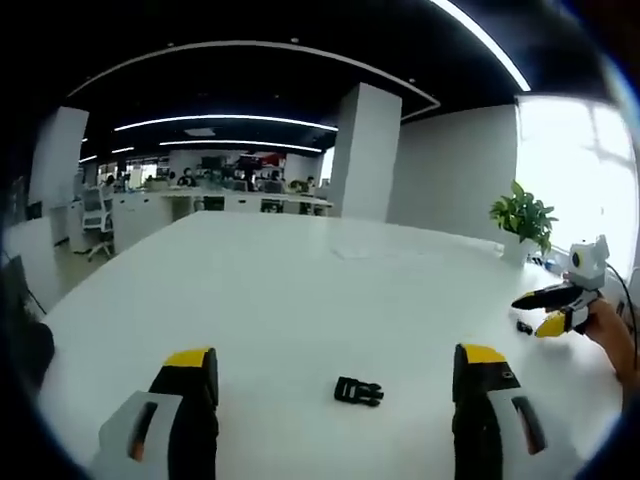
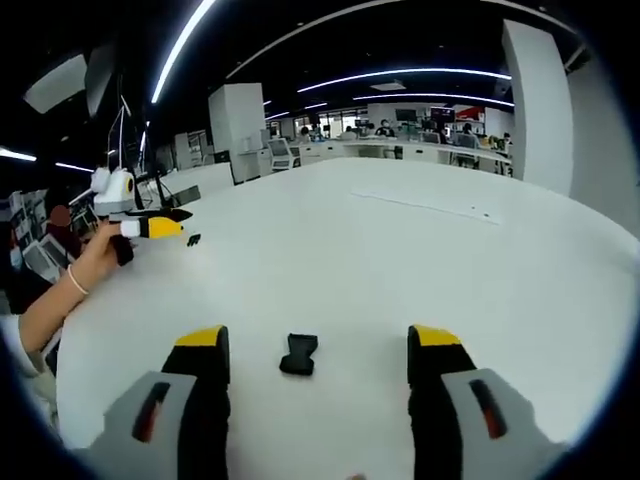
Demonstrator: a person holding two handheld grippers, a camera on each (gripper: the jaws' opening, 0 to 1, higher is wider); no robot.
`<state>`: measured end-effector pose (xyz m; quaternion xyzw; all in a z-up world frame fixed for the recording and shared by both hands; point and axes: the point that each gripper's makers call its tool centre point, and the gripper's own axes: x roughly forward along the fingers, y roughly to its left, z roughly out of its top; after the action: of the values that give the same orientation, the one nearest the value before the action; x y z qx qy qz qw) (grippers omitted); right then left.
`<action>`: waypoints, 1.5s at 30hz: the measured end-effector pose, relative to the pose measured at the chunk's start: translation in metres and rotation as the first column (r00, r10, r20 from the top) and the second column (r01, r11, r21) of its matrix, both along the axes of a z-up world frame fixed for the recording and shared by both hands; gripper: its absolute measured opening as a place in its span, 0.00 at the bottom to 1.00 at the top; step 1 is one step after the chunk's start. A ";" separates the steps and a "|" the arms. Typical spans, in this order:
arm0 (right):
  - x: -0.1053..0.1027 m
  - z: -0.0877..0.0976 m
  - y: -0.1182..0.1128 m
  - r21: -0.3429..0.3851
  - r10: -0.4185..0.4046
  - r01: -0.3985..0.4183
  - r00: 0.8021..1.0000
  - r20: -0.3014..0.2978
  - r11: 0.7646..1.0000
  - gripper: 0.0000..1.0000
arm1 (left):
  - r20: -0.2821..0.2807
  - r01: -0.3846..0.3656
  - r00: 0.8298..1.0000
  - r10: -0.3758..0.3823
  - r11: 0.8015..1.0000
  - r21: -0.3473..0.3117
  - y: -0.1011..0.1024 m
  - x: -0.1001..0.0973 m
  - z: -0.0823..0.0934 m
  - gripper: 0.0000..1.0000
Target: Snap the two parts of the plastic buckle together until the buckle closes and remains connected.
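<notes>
- My left gripper (image 1: 335, 375) hangs over the white table (image 1: 270, 290), jaws spread wide, a black buckle part (image 1: 358, 391) lying between them.
- My right gripper (image 2: 318, 355) is spread too, over a second buckle part (image 2: 298, 353) near the table's edge.

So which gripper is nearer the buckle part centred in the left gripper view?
Left gripper: the buckle part sits just ahead between its open jaws; the right gripper is far across the table.
</notes>
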<state>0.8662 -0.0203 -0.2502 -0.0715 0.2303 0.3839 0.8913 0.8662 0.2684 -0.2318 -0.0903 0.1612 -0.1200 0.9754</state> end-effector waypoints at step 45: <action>0.005 -0.002 -0.008 -0.116 0.033 -0.025 0.997 0.065 0.993 0.14 | -0.029 0.045 0.999 -0.045 0.999 -0.001 -0.012 -0.002 -0.008 0.86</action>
<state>0.8717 -0.0284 -0.2523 -0.1392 0.2209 0.3802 0.8873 0.8643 0.2560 -0.2393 -0.0884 0.1775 -0.1406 0.9700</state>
